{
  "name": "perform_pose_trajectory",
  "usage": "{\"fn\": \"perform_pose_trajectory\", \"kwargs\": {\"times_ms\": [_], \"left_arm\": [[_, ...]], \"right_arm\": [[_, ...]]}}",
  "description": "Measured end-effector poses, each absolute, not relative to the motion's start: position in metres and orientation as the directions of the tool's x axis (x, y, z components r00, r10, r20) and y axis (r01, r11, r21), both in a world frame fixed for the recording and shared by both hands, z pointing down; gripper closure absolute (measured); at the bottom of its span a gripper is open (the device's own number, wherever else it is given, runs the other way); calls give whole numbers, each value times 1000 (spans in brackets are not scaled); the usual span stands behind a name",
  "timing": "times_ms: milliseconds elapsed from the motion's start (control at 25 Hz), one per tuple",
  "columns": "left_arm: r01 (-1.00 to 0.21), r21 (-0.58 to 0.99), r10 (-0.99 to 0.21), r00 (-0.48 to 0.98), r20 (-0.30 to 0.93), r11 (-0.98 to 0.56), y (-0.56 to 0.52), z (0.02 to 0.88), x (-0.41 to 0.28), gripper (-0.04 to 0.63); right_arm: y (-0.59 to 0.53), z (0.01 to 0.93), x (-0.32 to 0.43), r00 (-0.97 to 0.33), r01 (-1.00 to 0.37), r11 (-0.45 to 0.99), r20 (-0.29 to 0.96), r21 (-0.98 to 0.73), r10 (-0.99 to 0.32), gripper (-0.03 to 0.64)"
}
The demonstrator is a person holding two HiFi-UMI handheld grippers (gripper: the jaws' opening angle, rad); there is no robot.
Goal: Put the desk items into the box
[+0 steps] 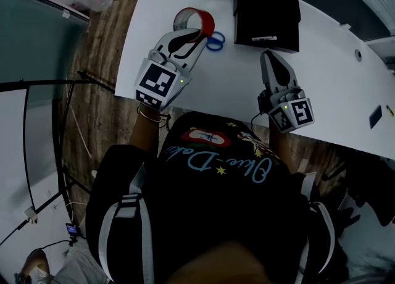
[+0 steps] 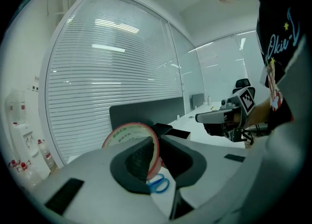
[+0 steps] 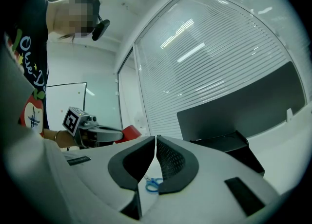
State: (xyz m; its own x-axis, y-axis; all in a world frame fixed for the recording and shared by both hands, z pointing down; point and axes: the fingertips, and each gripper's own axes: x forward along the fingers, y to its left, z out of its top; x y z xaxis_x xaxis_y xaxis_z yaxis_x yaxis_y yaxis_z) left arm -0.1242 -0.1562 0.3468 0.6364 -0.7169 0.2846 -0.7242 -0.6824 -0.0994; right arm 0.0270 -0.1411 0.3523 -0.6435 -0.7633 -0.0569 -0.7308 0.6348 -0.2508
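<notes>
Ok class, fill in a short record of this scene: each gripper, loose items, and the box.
Left gripper: shut on the red tape roll
Right gripper: shut, empty
Loose on desk: blue scissors, beside the tape roll
Box: black, on the desk beyond the scissors

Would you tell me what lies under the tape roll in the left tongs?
Blue scissors handles on the white desk; the tape roll hides the blades.
</notes>
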Motion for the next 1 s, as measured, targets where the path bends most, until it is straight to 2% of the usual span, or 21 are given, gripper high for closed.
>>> {"fn": "perform_pose_trajectory", "kwargs": {"times_ms": [1000], "left_arm": [[-704,-120,-703,649,292,-700,-146,361,-4,525]], "right_arm": [[-115,357,138,-637,-738,633,-70,-234,-768,592]]}}
